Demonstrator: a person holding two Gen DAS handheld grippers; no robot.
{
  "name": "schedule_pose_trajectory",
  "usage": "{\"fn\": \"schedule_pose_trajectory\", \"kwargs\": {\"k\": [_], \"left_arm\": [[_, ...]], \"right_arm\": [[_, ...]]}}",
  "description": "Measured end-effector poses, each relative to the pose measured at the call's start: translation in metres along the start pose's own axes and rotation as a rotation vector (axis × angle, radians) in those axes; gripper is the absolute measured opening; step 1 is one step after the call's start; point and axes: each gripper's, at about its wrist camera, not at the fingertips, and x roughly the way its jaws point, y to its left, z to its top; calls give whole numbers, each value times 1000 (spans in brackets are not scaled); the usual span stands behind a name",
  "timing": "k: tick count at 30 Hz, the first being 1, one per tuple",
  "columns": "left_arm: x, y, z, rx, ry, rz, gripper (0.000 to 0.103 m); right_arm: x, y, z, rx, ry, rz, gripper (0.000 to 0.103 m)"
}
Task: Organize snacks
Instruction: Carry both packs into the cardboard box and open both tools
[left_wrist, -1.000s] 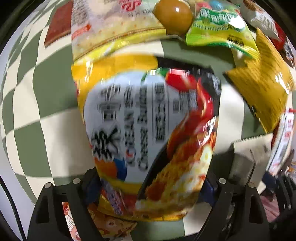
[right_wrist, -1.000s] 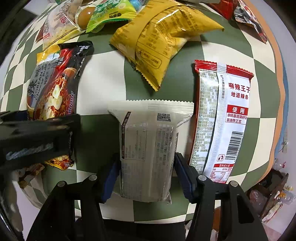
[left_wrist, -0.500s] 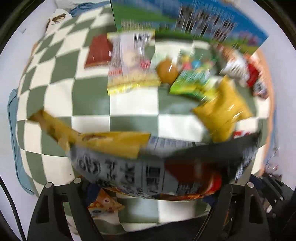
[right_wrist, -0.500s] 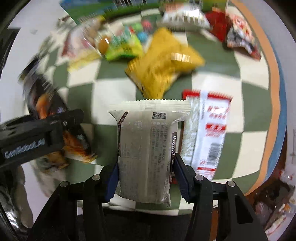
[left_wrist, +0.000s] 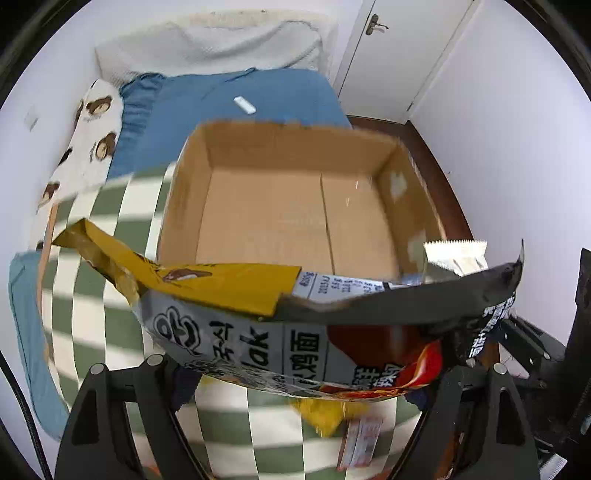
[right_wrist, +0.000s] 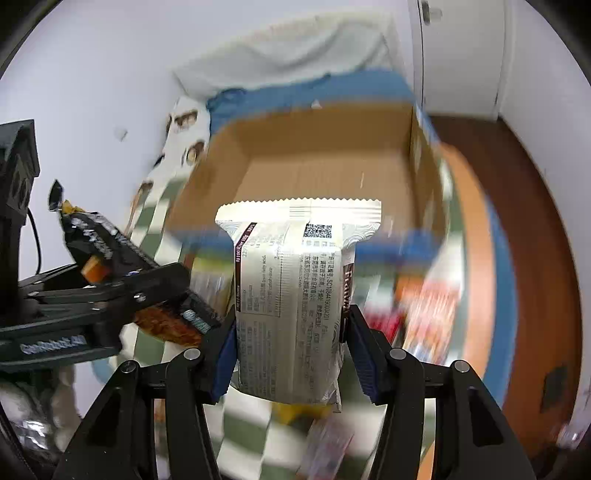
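Note:
My left gripper is shut on a yellow, black and white noodle packet, held flat in the air before an open cardboard box. The box looks empty inside. My right gripper is shut on a white wafer packet, held upright in front of the same box. The left gripper with its noodle packet shows at the left of the right wrist view. The wafer packet's top edge shows at the right of the left wrist view.
The box stands on a green and white checkered cloth. Other snack packets lie blurred on the cloth below. Behind the box is a blue bed sheet, a white pillow and a door.
Both grippers have lifted their packets off the cloth and tilted up toward the cardboard box. The views have swung from the snacks on the table to the box and room.

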Motion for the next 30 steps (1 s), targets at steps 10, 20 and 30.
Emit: {"fn": "schedule_pose_trajectory", "kwargs": {"k": [10,20,30], "left_arm": [[123,34,134,-28,252,33,86],[225,42,148,-28,406,94,86],[213,50,150,-49,293,83,93]], "right_arm": [[111,-37,139,7,100,-13,57],[223,-57,167,13,287,-35,58],[241,-63,174,42,326,-51,95]]}}
